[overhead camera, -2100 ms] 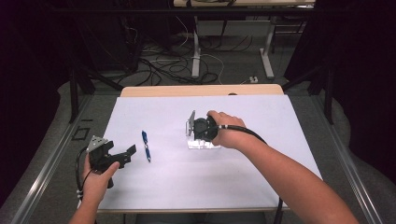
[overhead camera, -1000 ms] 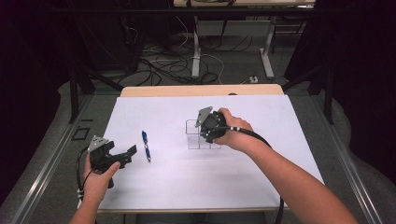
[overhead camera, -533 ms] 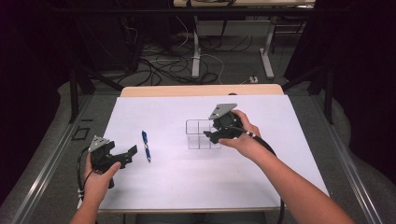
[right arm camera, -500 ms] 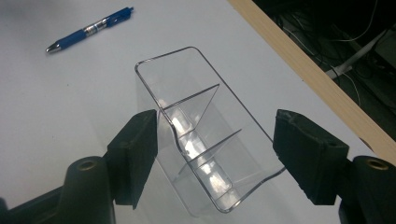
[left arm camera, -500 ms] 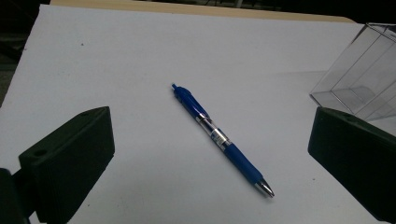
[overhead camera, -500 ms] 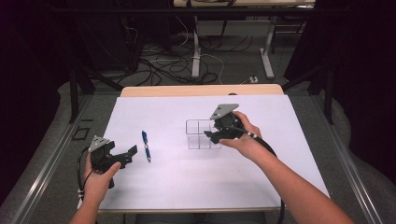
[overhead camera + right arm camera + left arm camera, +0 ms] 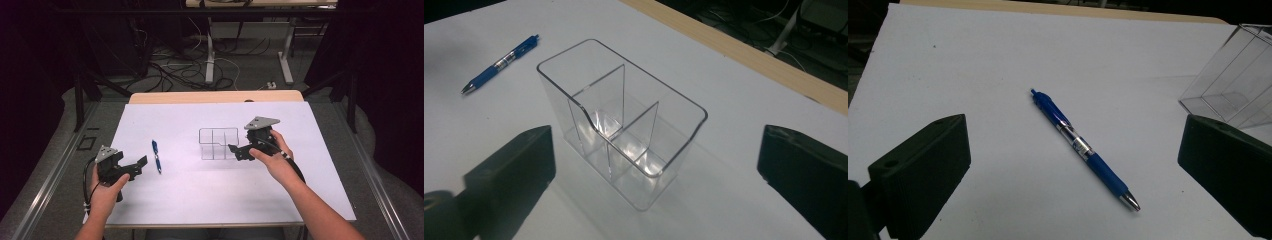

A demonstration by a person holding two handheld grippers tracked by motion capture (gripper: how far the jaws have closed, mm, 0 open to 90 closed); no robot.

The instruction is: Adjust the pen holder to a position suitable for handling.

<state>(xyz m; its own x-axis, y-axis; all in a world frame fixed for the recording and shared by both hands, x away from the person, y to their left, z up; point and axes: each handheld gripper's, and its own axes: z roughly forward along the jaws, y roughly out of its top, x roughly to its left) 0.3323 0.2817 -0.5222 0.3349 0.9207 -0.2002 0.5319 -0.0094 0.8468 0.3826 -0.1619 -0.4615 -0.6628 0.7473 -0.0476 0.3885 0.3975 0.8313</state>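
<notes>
White-topped counter [image 7: 200, 200] carries a clear plastic divided organiser [image 7: 218, 144], upright at centre. Blue pen [image 7: 156, 156] lies left. Right tongs [image 7: 234, 150] just beside organiser, left tongs [image 7: 142, 162] near pen.

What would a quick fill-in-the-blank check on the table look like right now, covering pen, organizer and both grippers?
1. The pen lying flat on the table is ____ in colour.
2. The clear organizer stands upright and holds ____ inside.
3. The left gripper and the right gripper both have their jaws ____.
4. In the high view, the pen lies to the ____ of the organizer.

Missing words: blue; nothing; open; left
</notes>
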